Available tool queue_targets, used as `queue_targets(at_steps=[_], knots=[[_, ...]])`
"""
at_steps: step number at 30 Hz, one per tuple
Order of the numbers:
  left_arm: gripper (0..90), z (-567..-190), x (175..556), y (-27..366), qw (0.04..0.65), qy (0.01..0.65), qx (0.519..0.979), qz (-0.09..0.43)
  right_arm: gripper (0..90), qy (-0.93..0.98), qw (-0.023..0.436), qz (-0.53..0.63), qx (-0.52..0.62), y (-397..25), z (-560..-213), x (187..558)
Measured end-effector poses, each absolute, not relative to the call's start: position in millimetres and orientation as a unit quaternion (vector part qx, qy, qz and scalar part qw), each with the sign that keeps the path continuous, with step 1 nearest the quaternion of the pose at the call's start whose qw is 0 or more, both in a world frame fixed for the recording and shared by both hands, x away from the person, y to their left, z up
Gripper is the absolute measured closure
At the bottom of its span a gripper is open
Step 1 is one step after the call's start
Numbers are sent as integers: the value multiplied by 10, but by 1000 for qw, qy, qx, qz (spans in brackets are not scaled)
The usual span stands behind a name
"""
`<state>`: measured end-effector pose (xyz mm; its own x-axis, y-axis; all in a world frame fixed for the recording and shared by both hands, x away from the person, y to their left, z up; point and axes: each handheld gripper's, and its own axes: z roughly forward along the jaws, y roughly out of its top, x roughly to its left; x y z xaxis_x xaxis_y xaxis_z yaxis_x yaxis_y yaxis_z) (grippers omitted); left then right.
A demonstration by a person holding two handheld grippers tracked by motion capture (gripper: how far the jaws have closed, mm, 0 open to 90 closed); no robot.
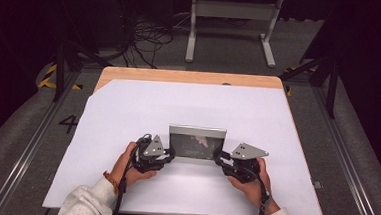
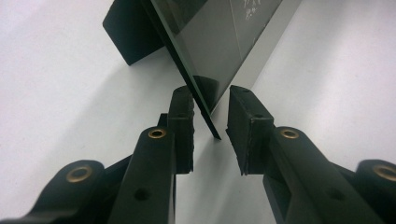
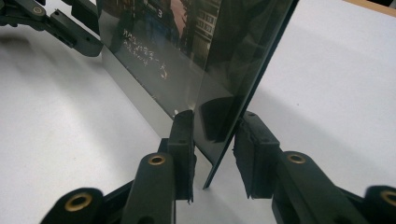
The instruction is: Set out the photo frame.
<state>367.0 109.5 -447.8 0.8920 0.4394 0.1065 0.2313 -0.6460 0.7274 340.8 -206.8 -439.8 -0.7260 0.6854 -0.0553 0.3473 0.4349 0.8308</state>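
A glass-fronted picture frame (image 1: 197, 141) with a silver border stands upright on the white table sheet (image 1: 128, 113), leaning on a black back stand (image 2: 130, 32). My left gripper (image 1: 172, 152) is at its lower left corner and my right gripper (image 1: 218, 157) at its lower right corner. In the left gripper view the open jaws (image 2: 210, 95) straddle the frame's thin edge (image 2: 224, 42) with gaps on both sides. The right gripper (image 3: 217, 116) also straddles the frame (image 3: 154, 51), open, its pads close to the glass and the back. The left gripper (image 3: 60, 23) shows beyond the frame's far corner.
The white sheet covers a wooden table (image 1: 190, 77) whose far edge is bare. A white metal stand (image 1: 231, 25) and cables (image 1: 147, 37) lie on the floor beyond. Dark rails run along both sides of the table.
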Motion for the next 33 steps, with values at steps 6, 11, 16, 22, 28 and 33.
queue_targets(at_steps=[6, 11, 16, 22, 28, 33], knots=[[721, -4440, 3639, 1155, 381, 184, 895, 139, 735, 823, 201, 430, 310, -2094, -4371, 3390], [720, -4437, 3633, 1153, 383, 182, 896, 136, 778, 826, 196, 430, 307, -2118, -4357, 3390], [717, -4437, 3643, 1169, 389, 186, 894, 123, 784, 825, 181, 433, 314, -2130, -4347, 3397], [710, -4434, 3643, 1171, 392, 190, 892, 117, 788, 821, 159, 438, 328, -2151, -4336, 3417], [698, -4440, 3644, 1153, 394, 195, 889, 127, 791, 819, 165, 439, 330, -2154, -4354, 3433], [697, -4445, 3644, 1155, 394, 195, 889, 126, 790, 819, 170, 438, 329, -2150, -4361, 3429]])
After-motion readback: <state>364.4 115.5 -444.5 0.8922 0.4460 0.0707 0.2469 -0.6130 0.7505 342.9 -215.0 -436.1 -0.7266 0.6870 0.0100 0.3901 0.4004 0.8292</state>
